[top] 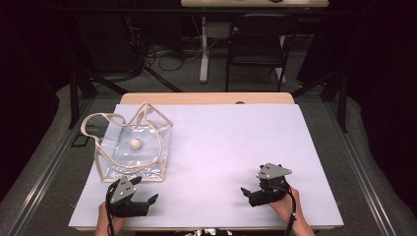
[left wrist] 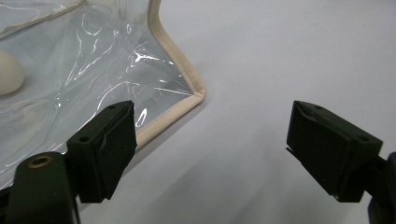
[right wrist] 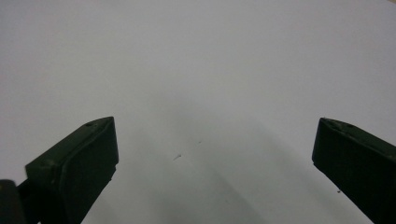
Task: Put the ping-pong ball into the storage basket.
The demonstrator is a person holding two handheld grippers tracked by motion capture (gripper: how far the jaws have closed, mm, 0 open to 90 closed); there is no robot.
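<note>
Bag (top: 133,147) lies flat, handles pointing far-left; both tongs (top: 147,194) (top: 250,191) gape apart, empty

Beyond the white-topped bench (top: 236,147), a black folding chair (top: 258,42) stands on grey floor (top: 187,81) beside tangled cables (top: 162,56); dark surroundings.

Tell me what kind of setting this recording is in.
Probably a lab or recording studio: a table under a plain white sheet, dark drapes around it, loose cables on the floor, and a folding chair by a second desk.
</note>
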